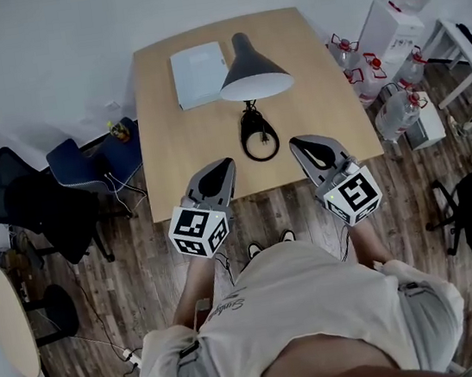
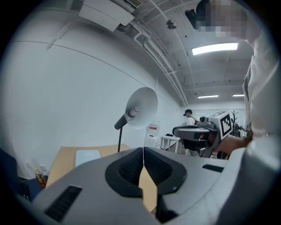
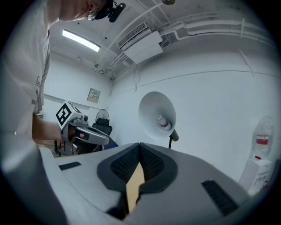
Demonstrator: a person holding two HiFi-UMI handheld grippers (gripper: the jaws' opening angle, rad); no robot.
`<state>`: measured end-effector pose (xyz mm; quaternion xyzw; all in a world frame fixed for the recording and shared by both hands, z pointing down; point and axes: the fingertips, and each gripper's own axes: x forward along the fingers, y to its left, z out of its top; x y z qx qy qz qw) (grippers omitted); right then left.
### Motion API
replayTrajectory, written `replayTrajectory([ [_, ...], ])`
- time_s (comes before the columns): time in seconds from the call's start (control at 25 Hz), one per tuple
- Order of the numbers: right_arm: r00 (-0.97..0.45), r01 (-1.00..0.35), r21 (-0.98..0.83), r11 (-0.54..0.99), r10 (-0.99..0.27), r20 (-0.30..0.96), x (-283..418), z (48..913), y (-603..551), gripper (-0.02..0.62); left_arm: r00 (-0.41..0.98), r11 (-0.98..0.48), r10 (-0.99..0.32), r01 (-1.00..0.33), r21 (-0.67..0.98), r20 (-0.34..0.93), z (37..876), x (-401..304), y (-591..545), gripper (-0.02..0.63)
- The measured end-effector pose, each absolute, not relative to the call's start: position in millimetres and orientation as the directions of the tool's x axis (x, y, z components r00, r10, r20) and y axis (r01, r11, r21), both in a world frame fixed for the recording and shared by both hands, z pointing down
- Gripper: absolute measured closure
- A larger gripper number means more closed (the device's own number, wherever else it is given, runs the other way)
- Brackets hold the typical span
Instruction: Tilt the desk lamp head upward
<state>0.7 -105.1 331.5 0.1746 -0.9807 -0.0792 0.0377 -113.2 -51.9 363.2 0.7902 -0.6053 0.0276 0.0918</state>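
Note:
The desk lamp (image 1: 253, 72) stands at the table's far middle, its dark cone shade facing down toward me and its ring base (image 1: 257, 137) nearer me. Its white inner shade and bulb show in the left gripper view as the lamp head (image 2: 141, 107) and in the right gripper view as the lamp head (image 3: 157, 115). My left gripper (image 1: 219, 170) hovers over the near table edge, left of the base, shut and empty. My right gripper (image 1: 301, 144) is level with it on the right, also shut with nothing held. Both are well short of the shade. Each gripper appears in the other's view: right gripper (image 2: 197, 132), left gripper (image 3: 83, 132).
A white notebook (image 1: 199, 73) lies on the wooden table (image 1: 169, 149) left of the lamp. Office chairs (image 1: 85, 165) stand to the left, water bottles (image 1: 400, 112) and a dispenser (image 1: 394, 13) to the right. A round table (image 1: 11, 324) is at the far left.

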Motion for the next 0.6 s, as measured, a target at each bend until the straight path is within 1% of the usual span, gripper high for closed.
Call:
replayTrajectory([
  [0.36,-0.934,-0.345,0.170,0.923,-0.356,0.036,-1,330,-110,0.600,0.252,-0.237,-0.956,-0.965,0.115,0.149,360,-124,-57,0.589],
  [0.6,-0.931,-0.350,0.161,0.923,-0.362,0.053,-2,339,-116,0.600,0.261,-0.245,-0.952,-0.963,0.114,0.160,363,-125,-63,0.589],
])
